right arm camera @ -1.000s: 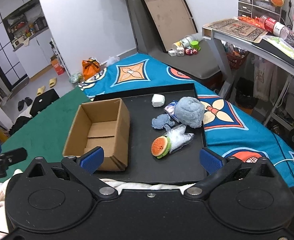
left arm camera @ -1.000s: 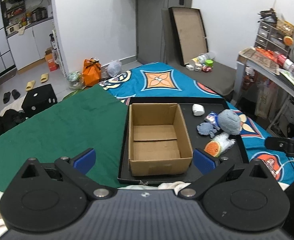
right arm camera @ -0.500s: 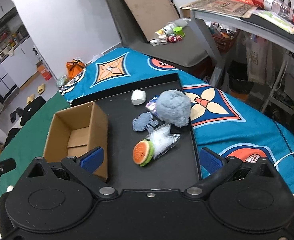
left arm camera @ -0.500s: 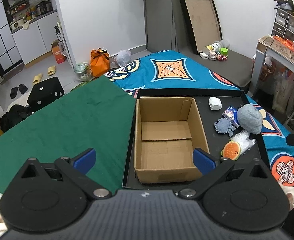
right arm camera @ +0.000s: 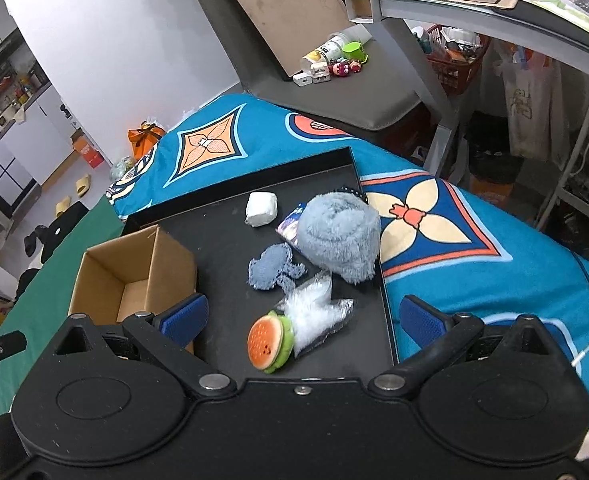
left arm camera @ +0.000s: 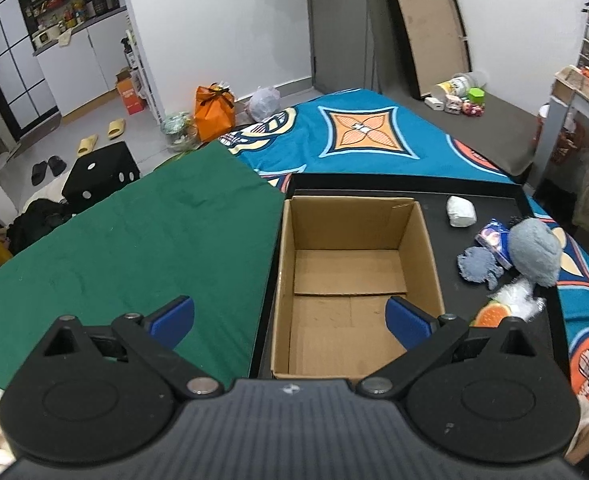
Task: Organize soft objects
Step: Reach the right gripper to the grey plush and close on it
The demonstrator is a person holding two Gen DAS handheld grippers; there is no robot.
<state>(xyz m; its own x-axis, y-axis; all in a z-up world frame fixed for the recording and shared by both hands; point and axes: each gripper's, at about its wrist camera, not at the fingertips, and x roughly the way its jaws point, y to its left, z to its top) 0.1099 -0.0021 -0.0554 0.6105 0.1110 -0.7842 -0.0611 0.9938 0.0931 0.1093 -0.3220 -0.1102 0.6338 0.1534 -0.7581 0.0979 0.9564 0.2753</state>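
Note:
An empty cardboard box point(left arm camera: 354, 276) point(right arm camera: 134, 276) stands on a black tray point(right arm camera: 222, 240) point(left arm camera: 442, 200). Beside it on the tray lie a fluffy grey plush point(right arm camera: 340, 236) point(left arm camera: 534, 254), a small grey-blue cloth point(right arm camera: 274, 266) point(left arm camera: 476, 264), a white squishy block point(right arm camera: 261, 209) point(left arm camera: 460, 211), a burger toy point(right arm camera: 270, 343) point(left arm camera: 492, 314) and a clear crinkly bag point(right arm camera: 314, 316). My left gripper point(left arm camera: 290, 320) is open and empty over the box's near edge. My right gripper point(right arm camera: 302, 316) is open and empty above the burger toy and bag.
The tray rests on a bed with a blue patterned cover point(right arm camera: 454, 240) and a green cloth point(left arm camera: 134, 240). A small blue packet point(right arm camera: 290, 224) lies under the plush. A desk point(right arm camera: 494, 4) stands to the right. A grey bench with toys point(right arm camera: 334, 68) is behind.
Both grippers have moved forward and closer to the tray. The right gripper now hangs over the burger toy and bag. Nothing on the tray has moved.

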